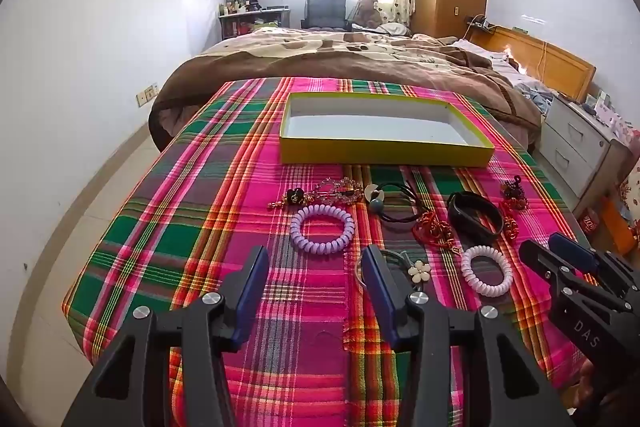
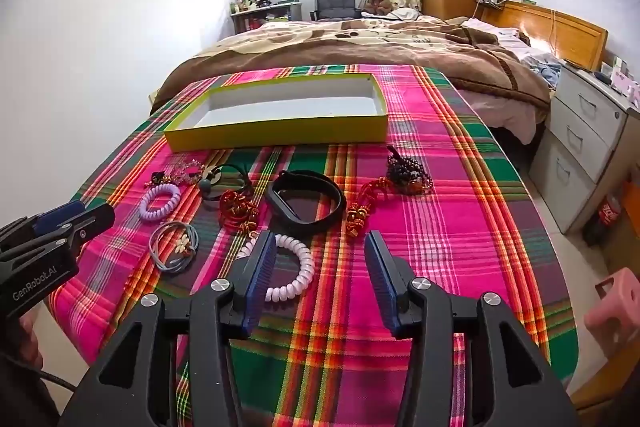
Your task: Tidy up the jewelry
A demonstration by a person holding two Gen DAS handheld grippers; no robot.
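Jewelry is spread over the plaid tabletop [image 1: 192, 211], and none of it lies yet in the yellow box [image 1: 384, 151] seen across the upper middle of both views, so the first pickup appears to be the step in hand. Both claws are released and nothing is gripped: the left claw [image 1: 316, 261] hangs with its jaws wide apart in the lower middle of its view, and the right claw [image 2: 320, 247] likewise in its own. A good first piece would be the white coil band [image 2: 286, 273], which lies just beside the left finger of the right claw, partly hidden behind it, so a small shift to the left would be needed before closing. One side of the coil should be pinched rather than the whole ring, since springy plastic is likely to slip. In the left view the purple coil band [image 1: 322, 229] lies just above the gap between the fingers, with the flower hair tie [image 1: 418, 269] to the right of the right finger. The black strap [image 2: 306, 203] and red knotted cords [image 2: 238, 209] lie close together and could be dragged along if caught.
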